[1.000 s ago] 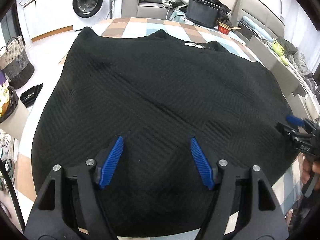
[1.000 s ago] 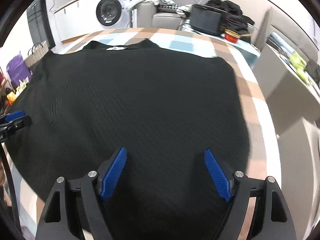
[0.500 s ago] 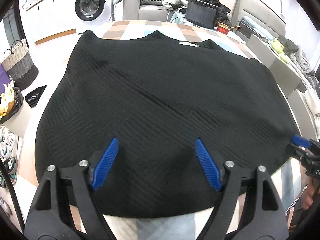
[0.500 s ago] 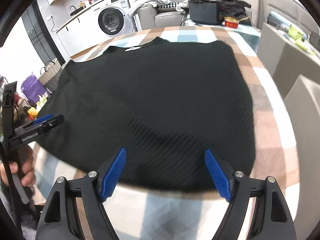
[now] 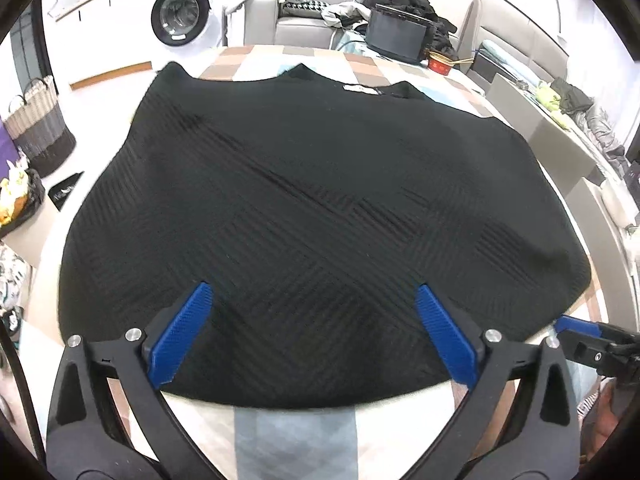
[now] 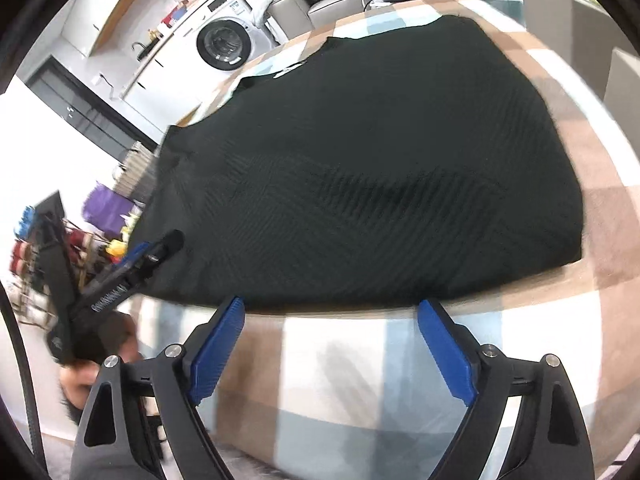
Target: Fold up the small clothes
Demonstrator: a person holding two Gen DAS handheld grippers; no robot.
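A black ribbed knit garment (image 5: 320,208) lies spread flat on the checked tablecloth (image 5: 296,436), neckline with a white label (image 5: 360,89) at the far side. My left gripper (image 5: 314,320) is open and empty, its blue fingertips just above the garment's near hem. My right gripper (image 6: 332,328) is open and empty, hovering over bare tablecloth (image 6: 340,364) just short of the garment's near edge (image 6: 360,184). The left gripper also shows at the left of the right wrist view (image 6: 148,252), and the right gripper at the right of the left wrist view (image 5: 576,328).
A washing machine (image 5: 182,16) and a grey sofa (image 5: 300,28) piled with clothes stand beyond the table. A black box (image 5: 396,38) and a red bowl (image 5: 440,62) sit on the table's far side. A woven basket (image 5: 38,124) stands on the floor at left.
Both grippers have drawn back toward the near table edge and stayed open. The right gripper now hovers off the garment over bare cloth and has turned left.
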